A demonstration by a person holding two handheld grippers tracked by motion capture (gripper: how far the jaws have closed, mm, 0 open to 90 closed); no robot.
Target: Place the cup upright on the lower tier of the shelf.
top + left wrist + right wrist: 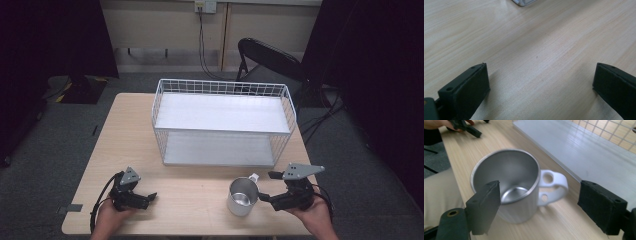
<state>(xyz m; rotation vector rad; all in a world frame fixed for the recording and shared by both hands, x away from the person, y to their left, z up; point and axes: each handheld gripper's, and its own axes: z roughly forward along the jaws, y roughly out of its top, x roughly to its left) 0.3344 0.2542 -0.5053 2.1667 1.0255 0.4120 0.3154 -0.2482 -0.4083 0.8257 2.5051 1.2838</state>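
Observation:
A shiny metal mug [241,199] stands upright and empty near the table's front edge, its pale handle [253,177] pointing toward the basket. My right gripper [266,186] is open just right of it. In the right gripper view the mug [506,172] sits low between the jaws, the left jaw in front of its rim and the handle [554,185] in the gap. My left gripper [151,196] rests at the front left, held in a hand, open over bare wood [541,82]. A white wire basket [222,86] with two shelves stands mid-table.
The basket's lower shelf [586,152] lies just beyond the mug. A dark folding chair [270,60] stands behind the table. Bare light wood [190,190] stretches between the two grippers. The table's front edge [200,234] is close to both hands.

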